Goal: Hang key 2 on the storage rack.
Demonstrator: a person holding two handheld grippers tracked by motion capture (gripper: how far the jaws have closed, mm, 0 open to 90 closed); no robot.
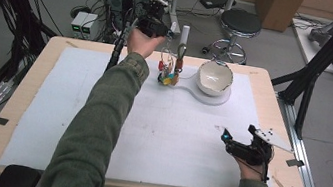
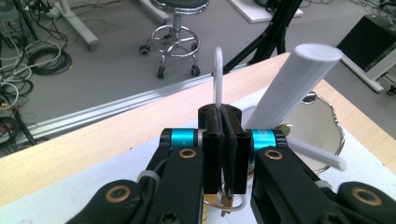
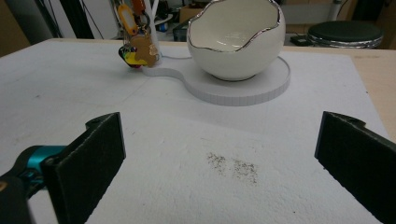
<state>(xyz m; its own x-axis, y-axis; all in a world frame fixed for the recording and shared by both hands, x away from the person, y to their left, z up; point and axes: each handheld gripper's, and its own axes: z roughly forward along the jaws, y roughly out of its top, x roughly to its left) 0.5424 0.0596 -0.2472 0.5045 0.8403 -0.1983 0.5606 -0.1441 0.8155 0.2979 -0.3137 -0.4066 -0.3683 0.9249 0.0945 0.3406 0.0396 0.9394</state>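
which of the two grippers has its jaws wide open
The right gripper, resting low on the white mat near the table's front right. Its black pads stand far apart with nothing between them, while the left gripper, up by the keys, is shut.

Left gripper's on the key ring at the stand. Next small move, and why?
Probably lift the left gripper slightly: its jaws are shut on the key ring, the keys dangle beside the white post, close to the hook. The right gripper rests open, away from the eggshell bowl.
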